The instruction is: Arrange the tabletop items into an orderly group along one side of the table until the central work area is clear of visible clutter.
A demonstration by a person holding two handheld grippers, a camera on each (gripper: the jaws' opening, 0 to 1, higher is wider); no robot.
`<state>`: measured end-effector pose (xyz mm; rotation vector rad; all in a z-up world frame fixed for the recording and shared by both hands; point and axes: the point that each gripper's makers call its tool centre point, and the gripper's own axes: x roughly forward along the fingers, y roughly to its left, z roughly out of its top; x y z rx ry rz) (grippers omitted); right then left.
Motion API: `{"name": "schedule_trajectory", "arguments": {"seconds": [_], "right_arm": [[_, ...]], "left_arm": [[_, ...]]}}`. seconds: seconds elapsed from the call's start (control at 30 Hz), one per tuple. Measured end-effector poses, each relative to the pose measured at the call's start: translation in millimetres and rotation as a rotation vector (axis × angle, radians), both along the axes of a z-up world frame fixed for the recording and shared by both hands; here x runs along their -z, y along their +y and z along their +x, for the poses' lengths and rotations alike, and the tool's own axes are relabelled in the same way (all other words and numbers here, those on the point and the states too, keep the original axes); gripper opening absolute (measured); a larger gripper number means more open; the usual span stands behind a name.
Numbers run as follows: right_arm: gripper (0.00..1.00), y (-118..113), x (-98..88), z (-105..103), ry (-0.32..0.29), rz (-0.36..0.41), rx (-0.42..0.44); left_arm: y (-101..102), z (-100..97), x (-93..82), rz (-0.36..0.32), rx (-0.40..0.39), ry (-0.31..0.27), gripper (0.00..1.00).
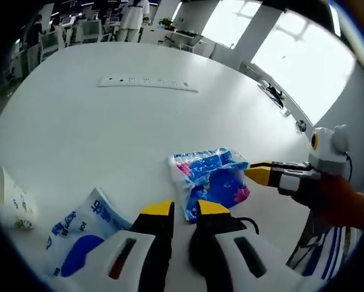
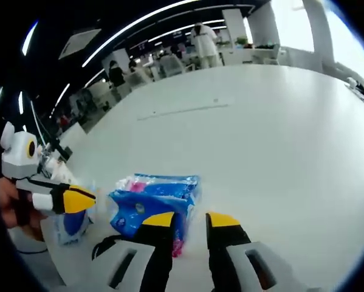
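Gathering seems to be the step in hand: both grippers are closing in on a blue tissue pack that lies on the white bench, near its front edge. In the left gripper view, the left gripper sits just short of the pack with its yellow-tipped jaws a little apart and nothing between them. The right gripper comes in from the right of that view, its tip at the pack's right end; whether it touches I cannot tell. In the right gripper view the right gripper has its jaws apart and empty, the pack just beside the left jaw.

A second white and blue pack lies near, left of the left gripper, and a paper cup stands further left at the bench edge. A long power strip lies far across the bench.

Next, I judge, one gripper must clamp onto the blue pack and carry it left toward the other pack and cup, forming the group there. Room is ample: the far and middle bench lie bare. The near edge is close, so the pack should not be pushed toward it.
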<state>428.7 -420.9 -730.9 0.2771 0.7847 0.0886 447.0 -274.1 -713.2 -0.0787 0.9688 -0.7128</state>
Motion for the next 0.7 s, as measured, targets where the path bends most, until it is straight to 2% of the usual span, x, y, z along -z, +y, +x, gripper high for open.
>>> {"name": "schedule_trajectory", "arguments": {"seconds": [0.27, 0.47, 0.57, 0.7], "right_arm": [[0.18, 6, -16.4, -11, -0.03, -0.012, -0.009], [0.18, 18, -21.0, -25, -0.044, -0.021, -0.016], [0.18, 26, -23.5, -31, -0.051, -0.034, -0.038], [0.19, 43, -19.6, -45, -0.045, -0.047, -0.075]], "left_arm": [[26, -14.4, -16.1, -0.017, -0.02, -0.026, 0.11], [55, -32.1, -13.8, -0.008, -0.031, -0.023, 0.11], [76, -42.1, -10.8, 0.01, -0.031, -0.029, 0.11], [98, -52.7, -8.0, -0.001, -0.059, -0.016, 0.11]]}}
